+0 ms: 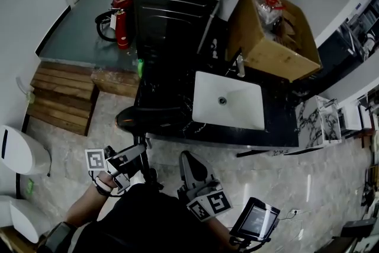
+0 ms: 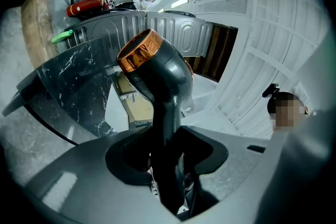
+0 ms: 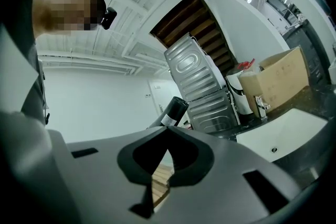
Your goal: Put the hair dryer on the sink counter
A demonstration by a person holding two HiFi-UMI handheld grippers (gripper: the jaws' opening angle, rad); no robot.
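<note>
Hair dryer (image 2: 157, 68) looked stiff and top-heavy; left gripper (image 2: 167, 157) clamped its handle, right gripper (image 3: 167, 157) closed on nothing, sink counter (image 1: 279, 122) at twelve o'clock.

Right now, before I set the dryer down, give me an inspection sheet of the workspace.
Surface: black sink counter with a white basin; the part left of the basin is too dark to read.
Job's things: hair dryer, copper-ringed end, off the counter, held by its handle.
Clutter: cardboard box at the back of the counter, beside the faucet.
Grippers: left gripper shut on the dryer's handle; right gripper jaws together, empty.
Cables: nothing seen.
Surroundings: fire extinguisher and wooden platform on the floor to the left.
</note>
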